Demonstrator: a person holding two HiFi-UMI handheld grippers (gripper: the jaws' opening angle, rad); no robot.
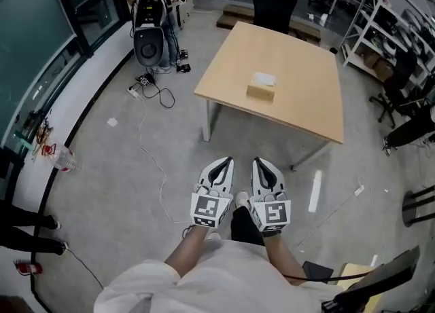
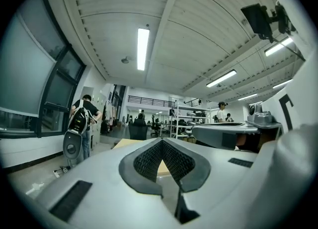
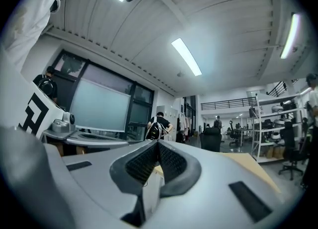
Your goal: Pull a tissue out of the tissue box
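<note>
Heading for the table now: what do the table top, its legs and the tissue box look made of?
Table top: matte light wood or wood-look laminate, even tan, no glare. Legs: thin and pale, likely painted metal. Tissue box: tan, sharp-edged, probably cardboard, though too small to be sure. Tissue at its top: white, crumpled, soft paper.

A large open-plan office or lab with a grey concrete floor (image 1: 115, 169), a pale wooden worktop (image 1: 299, 101), black office chairs (image 1: 273, 5), metal shelving racks (image 1: 378, 16) along one side, glass-walled rooms (image 1: 37, 30) along the other, loose cables (image 1: 165, 99) and ceiling strip lights (image 2: 142, 48).
</note>
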